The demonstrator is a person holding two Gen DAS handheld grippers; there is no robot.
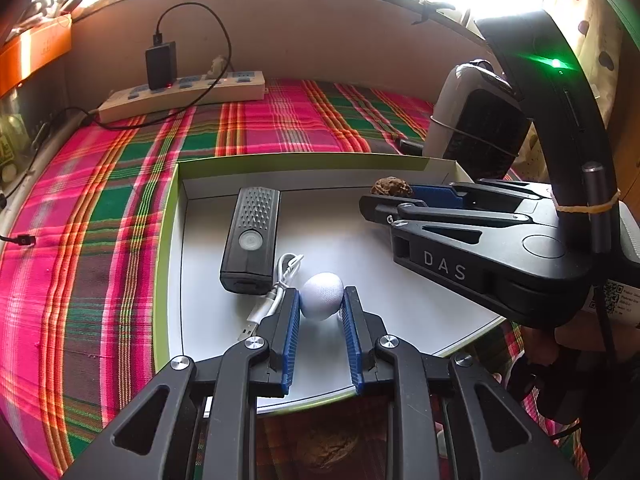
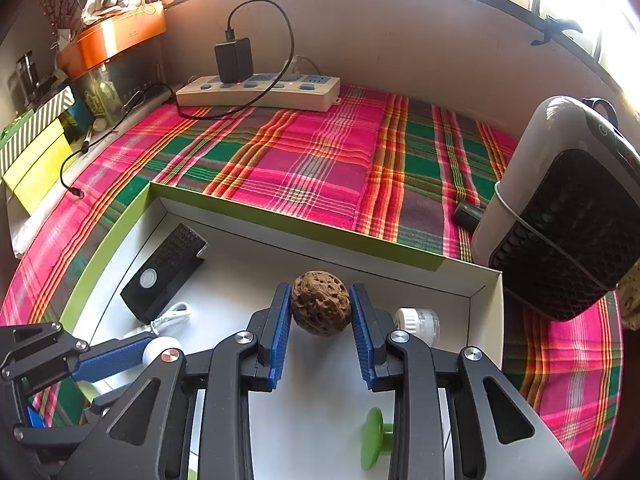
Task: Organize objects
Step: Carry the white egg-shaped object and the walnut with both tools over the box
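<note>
Left gripper [image 1: 320,312] pinches white ball [image 1: 322,295], right gripper [image 2: 320,308] pinches walnut [image 2: 320,303]; both over nearly-filled tray [image 1: 280,162].

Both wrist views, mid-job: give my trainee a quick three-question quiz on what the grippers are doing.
1. True or false: the left gripper grips the walnut.
2. What sits between the right gripper jaws? A) walnut B) white ball C) black device
3. Fill in: all of these are inside the white ____.

Key: 1 false, it holds the white ball; 2 A; 3 box.
</note>
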